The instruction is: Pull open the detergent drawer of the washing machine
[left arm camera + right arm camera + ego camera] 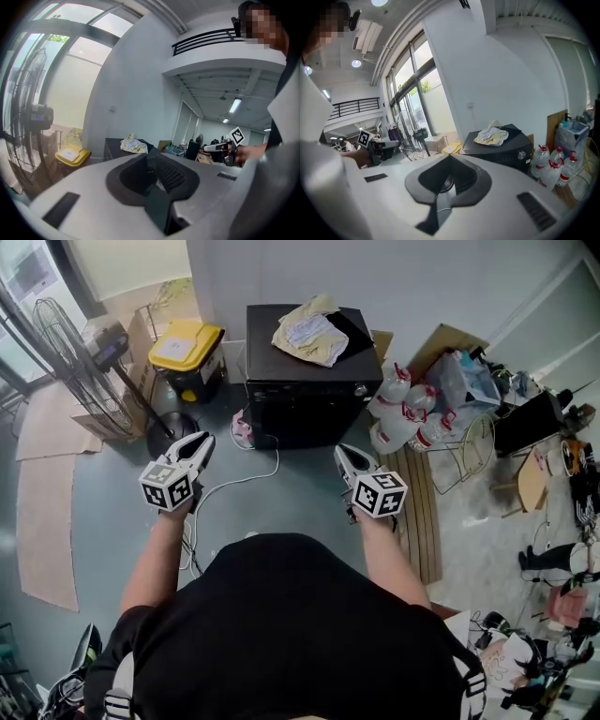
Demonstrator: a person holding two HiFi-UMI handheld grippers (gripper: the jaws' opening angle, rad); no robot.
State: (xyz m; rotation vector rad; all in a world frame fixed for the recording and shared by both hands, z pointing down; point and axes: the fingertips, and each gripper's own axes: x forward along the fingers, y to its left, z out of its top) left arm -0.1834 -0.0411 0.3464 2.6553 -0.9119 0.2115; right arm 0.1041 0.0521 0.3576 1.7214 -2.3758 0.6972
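Washing machine (309, 399) black, by wall, well apart from both grippers. Drawer too small to see. Guess: light plastic, slides stiffly; hook front edge. Right gripper (343, 452) clenched, empty. Left gripper (202, 440) open a crack, empty.

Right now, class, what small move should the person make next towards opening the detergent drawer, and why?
Probably bring the right gripper forward toward the front of the washing machine. It hangs well short of the machine, shut and empty, and the drawer cannot be made out from here.
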